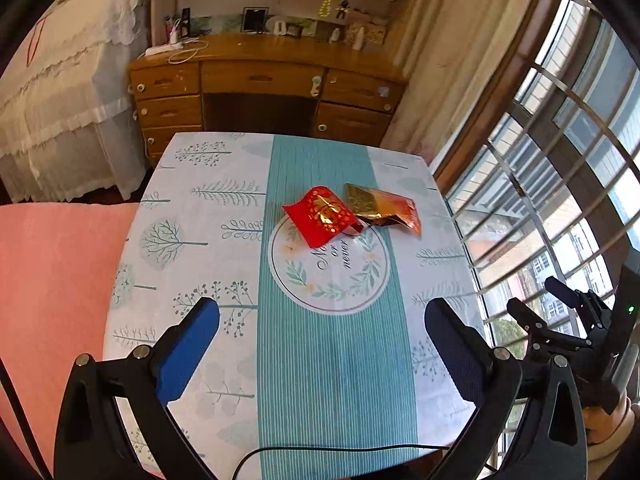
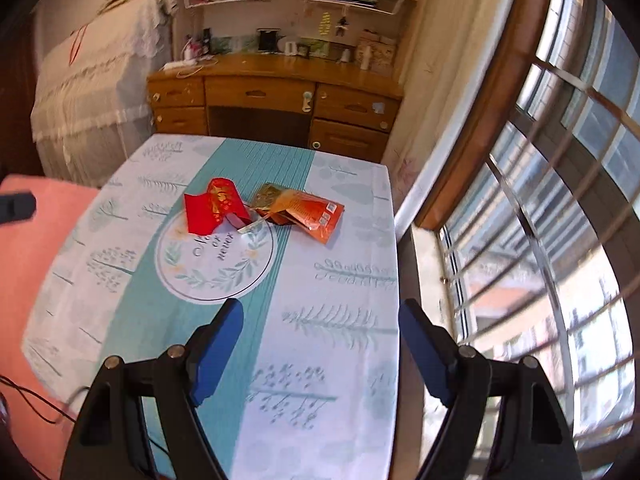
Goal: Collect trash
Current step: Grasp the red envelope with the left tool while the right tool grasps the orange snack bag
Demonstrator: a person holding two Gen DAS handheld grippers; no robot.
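Both blue-padded jaws of the left hand-held gripper (image 1: pixel 322 354) stand wide and empty, as do the right hand-held gripper (image 2: pixel 320 354)'s, likely readied for a pickup. Red wrapper (image 1: pixel 322 216) and gold wrapper (image 1: pixel 382 208) lie touching at twelve o'clock on the tabletop (image 1: pixel 336 360).
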